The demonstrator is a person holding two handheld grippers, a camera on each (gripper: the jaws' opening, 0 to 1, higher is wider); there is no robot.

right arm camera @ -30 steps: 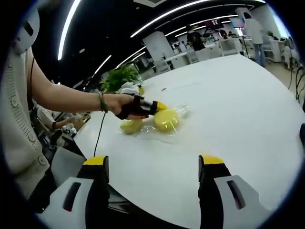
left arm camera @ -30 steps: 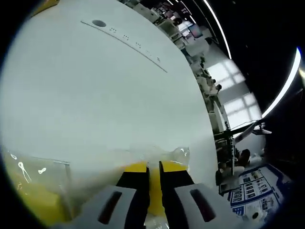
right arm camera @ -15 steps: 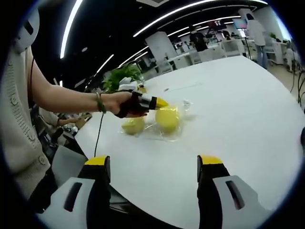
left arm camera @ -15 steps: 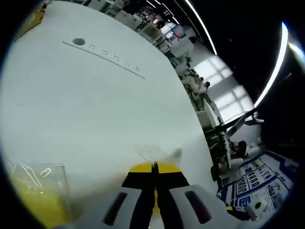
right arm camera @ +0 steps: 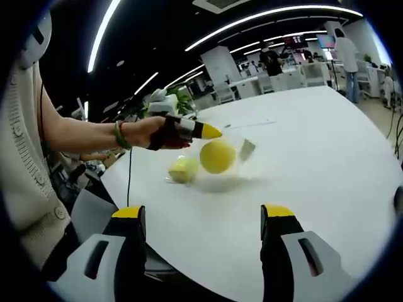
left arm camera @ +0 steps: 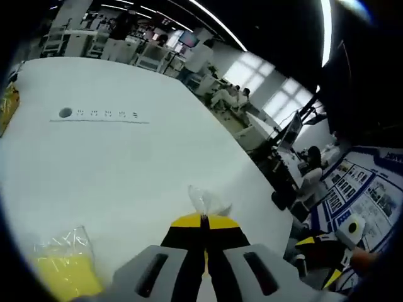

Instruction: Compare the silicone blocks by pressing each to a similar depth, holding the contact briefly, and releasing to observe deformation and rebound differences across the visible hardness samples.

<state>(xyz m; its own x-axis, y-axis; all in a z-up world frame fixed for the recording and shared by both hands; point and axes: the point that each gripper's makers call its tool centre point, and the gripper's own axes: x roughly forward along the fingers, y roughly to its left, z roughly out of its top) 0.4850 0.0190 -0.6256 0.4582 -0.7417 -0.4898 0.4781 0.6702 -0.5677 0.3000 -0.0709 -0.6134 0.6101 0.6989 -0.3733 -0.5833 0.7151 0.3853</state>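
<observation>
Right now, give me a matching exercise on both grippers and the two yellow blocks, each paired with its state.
Things:
1. left gripper
2. right gripper
3. big block
4. small block

States:
A. open, holding nothing
B. lying on the table
C. shut on a corner of the bag
D. hanging in the bag, off the table

Pairs: 1-C, 2-A, 3-D, 4-B
</observation>
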